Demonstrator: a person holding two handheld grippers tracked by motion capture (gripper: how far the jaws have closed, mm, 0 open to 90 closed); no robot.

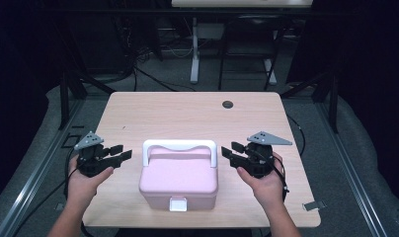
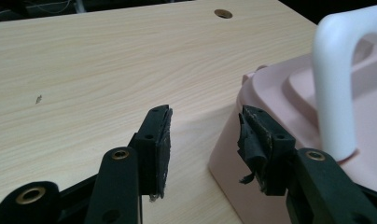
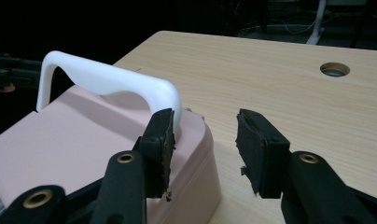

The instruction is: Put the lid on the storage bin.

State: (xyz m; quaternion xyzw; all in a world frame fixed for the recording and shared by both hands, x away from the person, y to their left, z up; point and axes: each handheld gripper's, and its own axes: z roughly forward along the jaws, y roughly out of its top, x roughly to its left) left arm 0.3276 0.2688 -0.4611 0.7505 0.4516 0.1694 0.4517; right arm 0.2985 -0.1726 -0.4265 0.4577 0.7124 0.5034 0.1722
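A pink box (image 1: 179,181) with a white handle (image 1: 179,145) raised upright and a white front latch (image 1: 178,203) sits near the front middle of the wooden table (image 1: 187,113). My left gripper (image 1: 122,152) is open just left of the box, its jaws pointing at the box's left side. My right gripper (image 1: 229,151) is open just right of the box, near the handle's right end. In the left gripper view the open gripper (image 2: 204,140) frames the box corner (image 2: 270,140). In the right gripper view the open gripper (image 3: 204,140) is beside the handle (image 3: 107,79). Neither holds anything.
A round cable hole (image 1: 227,104) lies at the table's back right. Beyond the table stand dark frame legs and a white desk leg (image 1: 194,54). A metal clip (image 1: 313,205) sits at the front right edge. Bare tabletop stretches behind the box.
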